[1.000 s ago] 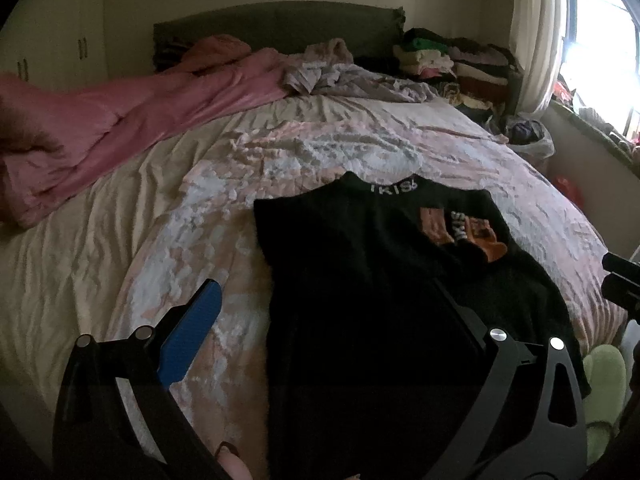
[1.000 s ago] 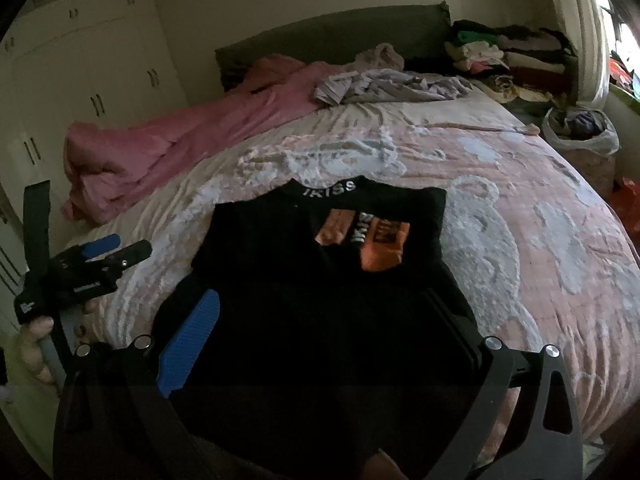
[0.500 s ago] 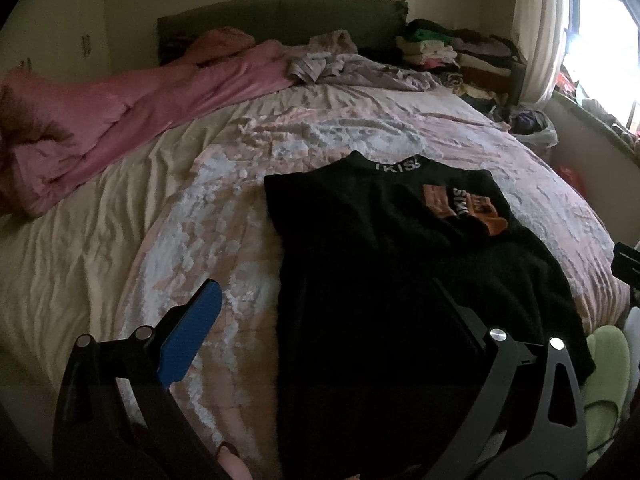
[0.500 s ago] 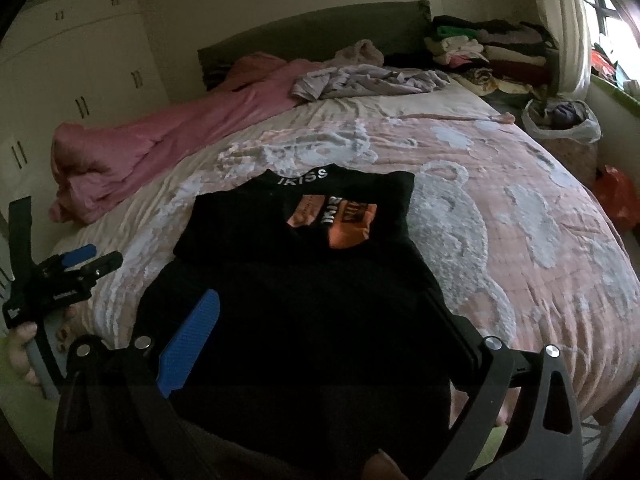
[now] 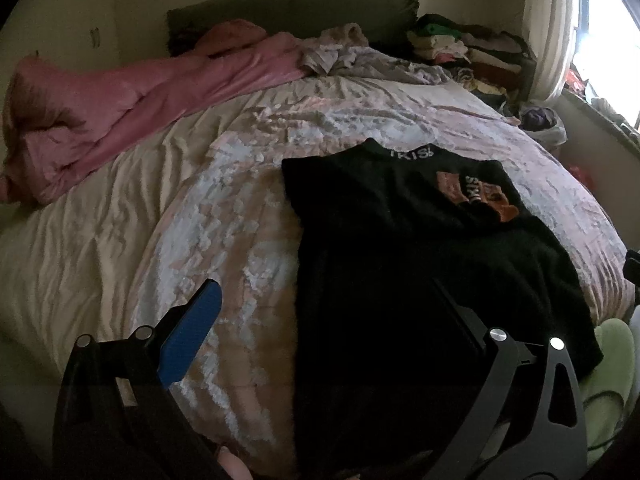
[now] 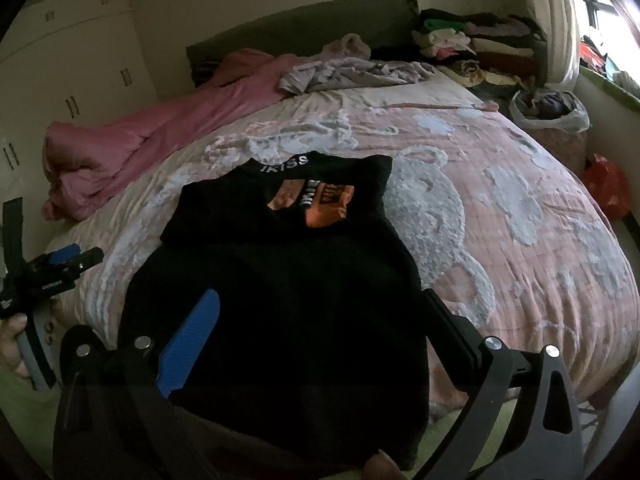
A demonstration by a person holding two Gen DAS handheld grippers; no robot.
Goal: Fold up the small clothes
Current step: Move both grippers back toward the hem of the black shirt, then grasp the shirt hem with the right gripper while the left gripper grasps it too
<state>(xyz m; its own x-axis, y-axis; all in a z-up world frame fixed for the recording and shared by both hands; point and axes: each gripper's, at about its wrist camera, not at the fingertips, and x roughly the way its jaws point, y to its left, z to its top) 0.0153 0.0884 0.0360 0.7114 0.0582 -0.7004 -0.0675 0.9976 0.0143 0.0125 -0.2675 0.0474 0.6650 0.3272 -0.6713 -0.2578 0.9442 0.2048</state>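
Observation:
A black top (image 5: 400, 264) with white collar lettering and an orange print (image 6: 320, 200) lies flat on the bed. Its sleeves are folded in and its hem hangs over the foot edge. My left gripper (image 5: 324, 292) is open above the top's left edge, with the blue pad (image 5: 192, 332) over the quilt and nothing between the fingers. My right gripper (image 6: 320, 296) is open above the lower part of the top (image 6: 280, 300) and holds nothing. The left gripper (image 6: 82, 254) also shows at the left of the right wrist view, in a hand.
A pink-and-white quilt (image 6: 520, 220) covers the bed. A pink duvet (image 5: 120, 100) is bunched at the far left, with grey clothes (image 6: 352, 72) near the headboard. Stacked clothes (image 6: 480, 44) and a filled bag (image 6: 548, 108) stand far right. Green slippers (image 5: 612, 360) lie on the floor.
Both grippers have drawn back a little from the bed, so the top looks slightly farther off. The top has not moved, and both grippers stay open.

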